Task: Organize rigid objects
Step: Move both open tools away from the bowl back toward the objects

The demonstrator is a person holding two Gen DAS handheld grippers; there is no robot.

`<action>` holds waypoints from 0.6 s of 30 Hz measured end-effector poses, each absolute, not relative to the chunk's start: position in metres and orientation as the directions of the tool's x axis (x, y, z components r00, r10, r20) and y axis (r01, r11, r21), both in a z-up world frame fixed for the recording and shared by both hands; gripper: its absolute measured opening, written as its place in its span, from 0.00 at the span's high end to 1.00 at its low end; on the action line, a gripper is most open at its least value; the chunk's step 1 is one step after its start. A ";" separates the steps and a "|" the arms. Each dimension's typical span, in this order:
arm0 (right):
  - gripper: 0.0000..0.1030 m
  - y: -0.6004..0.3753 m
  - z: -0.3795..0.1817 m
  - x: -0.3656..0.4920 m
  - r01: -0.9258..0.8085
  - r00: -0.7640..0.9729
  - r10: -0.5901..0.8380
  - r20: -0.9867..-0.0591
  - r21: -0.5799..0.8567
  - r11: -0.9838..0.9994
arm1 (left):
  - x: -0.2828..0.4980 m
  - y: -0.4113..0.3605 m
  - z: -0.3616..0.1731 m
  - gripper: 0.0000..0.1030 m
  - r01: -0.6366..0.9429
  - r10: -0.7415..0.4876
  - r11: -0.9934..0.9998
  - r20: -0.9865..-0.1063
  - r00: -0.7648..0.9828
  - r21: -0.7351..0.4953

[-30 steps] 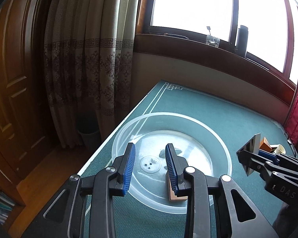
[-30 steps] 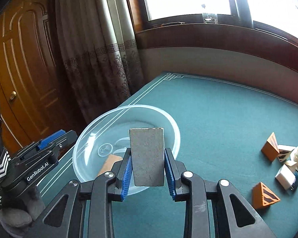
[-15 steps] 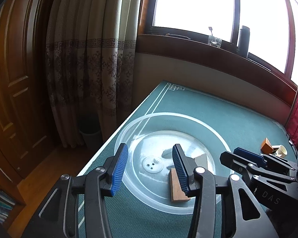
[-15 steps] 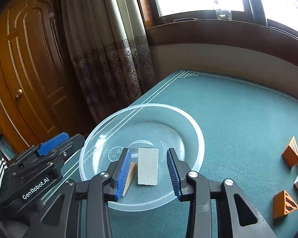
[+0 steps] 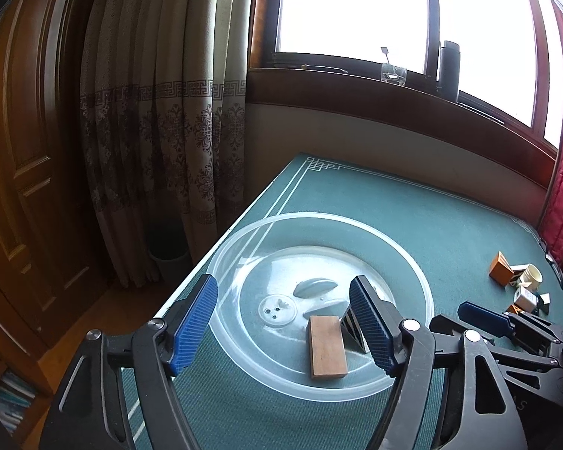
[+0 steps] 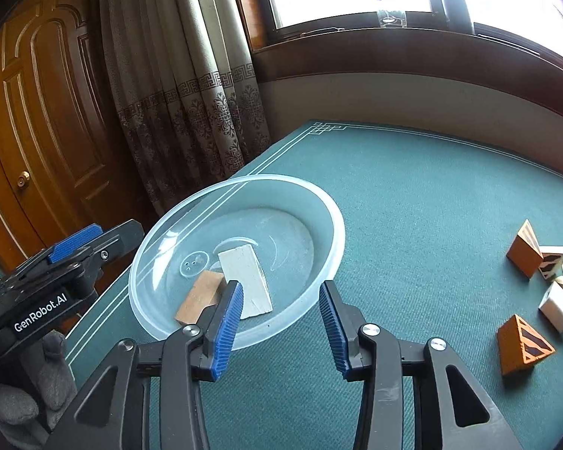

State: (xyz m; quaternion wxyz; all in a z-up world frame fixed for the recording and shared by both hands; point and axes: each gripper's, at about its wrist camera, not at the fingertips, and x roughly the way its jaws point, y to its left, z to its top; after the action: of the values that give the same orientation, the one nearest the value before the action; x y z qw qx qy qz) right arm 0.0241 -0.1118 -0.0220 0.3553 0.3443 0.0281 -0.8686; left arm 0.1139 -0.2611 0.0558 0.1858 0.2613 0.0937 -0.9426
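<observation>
A clear plastic bowl sits near the left edge of the green table. Inside it lie a brown wooden block and a grey-white block, which shows in the left wrist view as a striped wedge partly hidden by a finger. My left gripper is open and empty over the bowl's near side. My right gripper is open and empty over the bowl's near rim. Loose blocks lie at the right.
The table's left edge drops to the floor by a curtain and a wooden door. An orange striped wedge, a white cube and a small white cup lie at the right. A window sill runs behind.
My right gripper opened and let the grey-white block fall into the bowl beside the brown block, then drew back. My left gripper opened wider and drew back a little.
</observation>
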 end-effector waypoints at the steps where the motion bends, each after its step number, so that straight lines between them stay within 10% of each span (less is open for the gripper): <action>1: 0.48 -0.109 -0.023 0.024 0.628 -0.515 -0.595 -0.617 0.201 -0.752 | 0.114 -0.259 0.056 0.26 0.397 -0.301 -0.915 -0.528 -0.794 -0.076; 18: 0.22 -0.066 -0.028 0.016 0.537 -0.572 -0.552 -0.607 0.232 -0.811 | 0.108 -0.217 0.062 0.19 0.335 -0.283 -0.942 -0.528 -0.800 -0.002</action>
State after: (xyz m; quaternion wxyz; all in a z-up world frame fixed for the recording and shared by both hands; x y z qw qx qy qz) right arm 0.0163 -0.0657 -0.0282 0.3070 0.3462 -0.0110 -0.8864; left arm 0.1083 -0.2172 0.0620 0.1631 0.2706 0.0474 -0.9476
